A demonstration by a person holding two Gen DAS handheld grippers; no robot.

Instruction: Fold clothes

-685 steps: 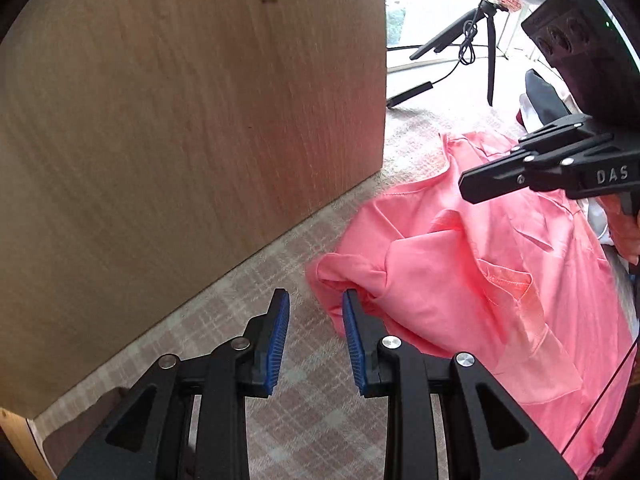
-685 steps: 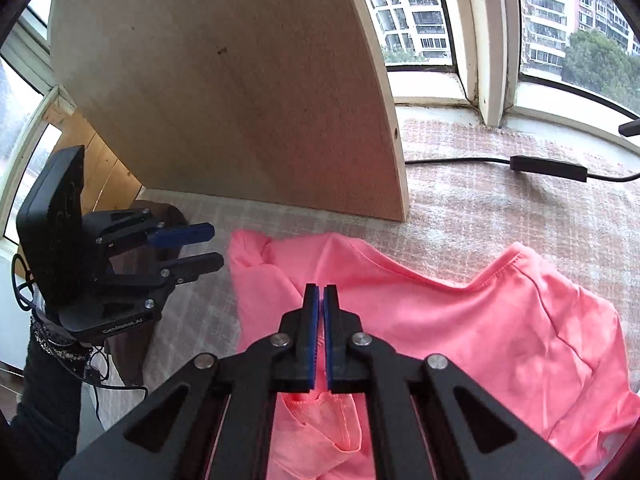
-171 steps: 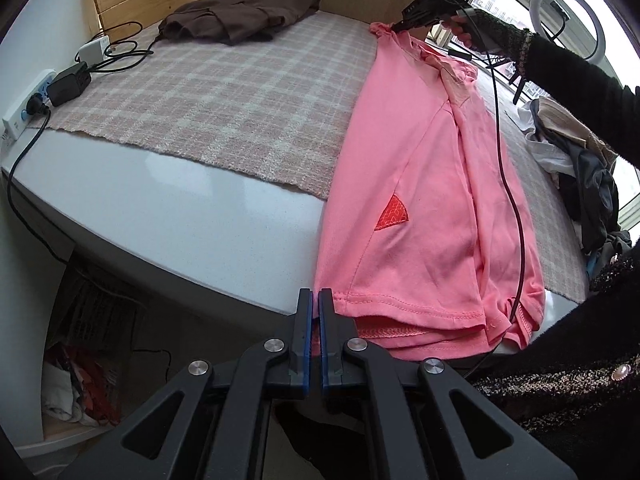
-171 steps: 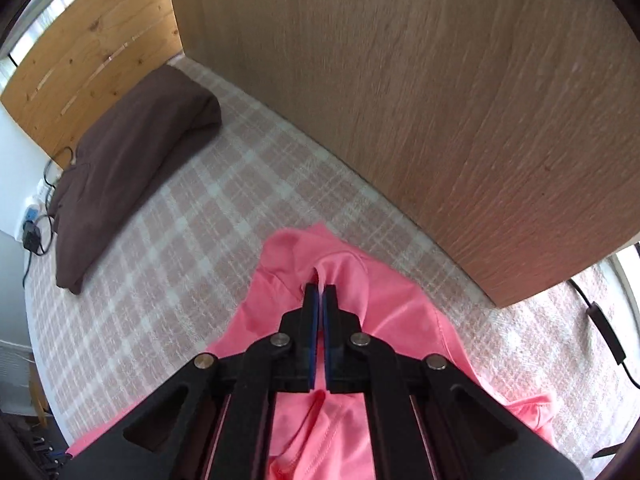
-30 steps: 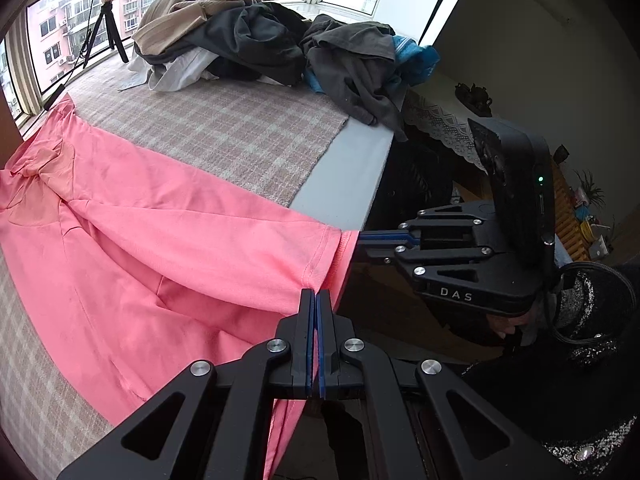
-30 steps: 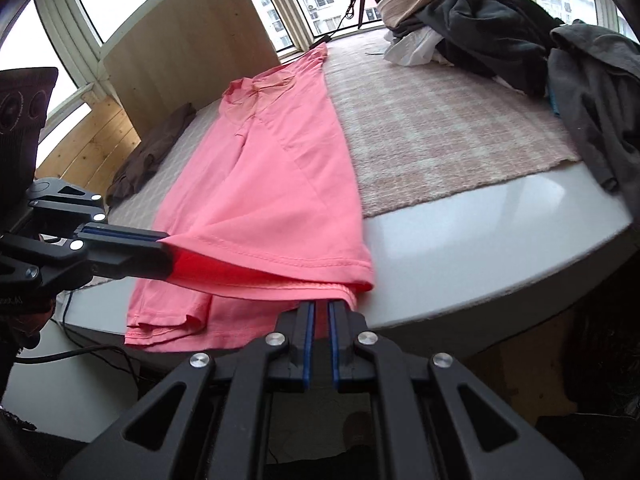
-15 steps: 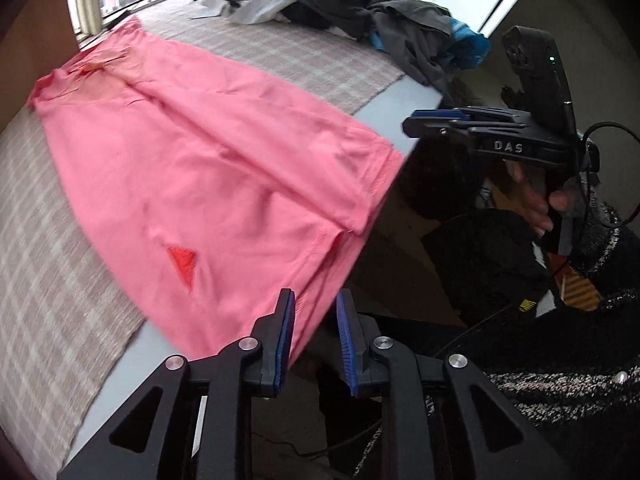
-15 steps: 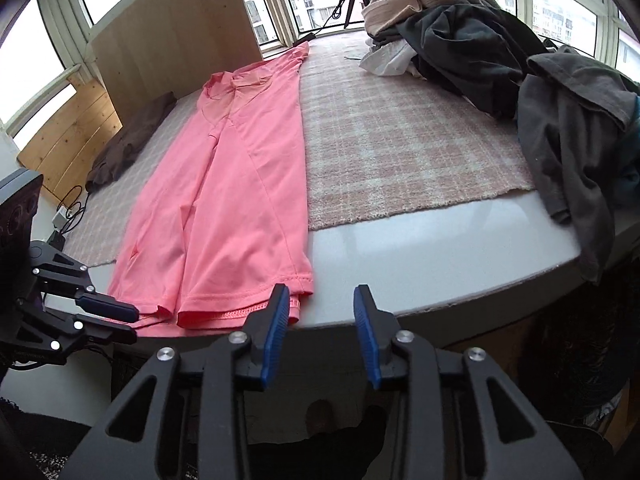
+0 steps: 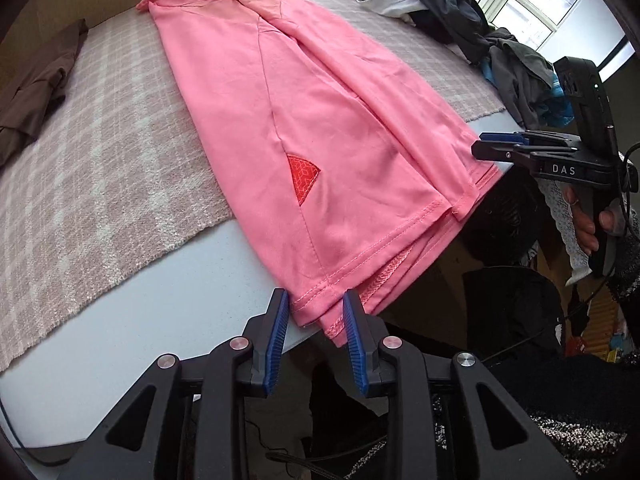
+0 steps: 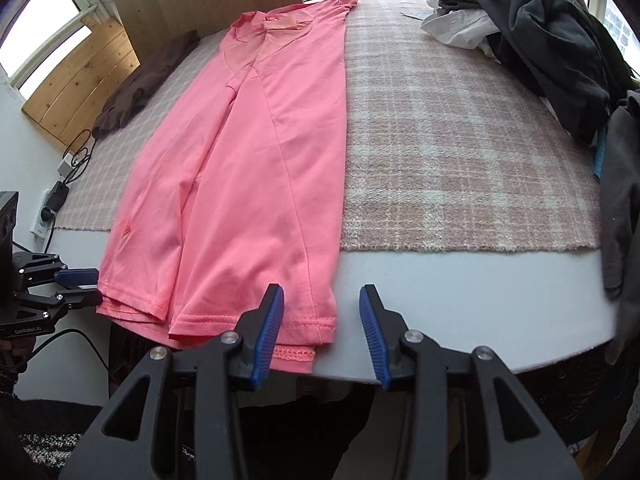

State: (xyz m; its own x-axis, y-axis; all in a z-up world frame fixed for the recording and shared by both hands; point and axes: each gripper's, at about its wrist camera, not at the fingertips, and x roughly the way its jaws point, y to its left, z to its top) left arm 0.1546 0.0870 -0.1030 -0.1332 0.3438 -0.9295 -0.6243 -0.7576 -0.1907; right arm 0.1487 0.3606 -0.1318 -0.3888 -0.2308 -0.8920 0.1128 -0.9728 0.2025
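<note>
Both grippers, clamped on the hem a second ago, have let go, and the pink shirt now lies folded lengthwise on the plaid cloth, its hem hanging just over the near edge of the white table. From left to right in the right wrist view: a brown garment lies by the wooden board, then the shirt, then bare plaid, then a heap of dark clothes. The left gripper stands with its jaws apart around the hem's left corner, and the right gripper is spread wide at the right corner, gripping nothing.
</note>
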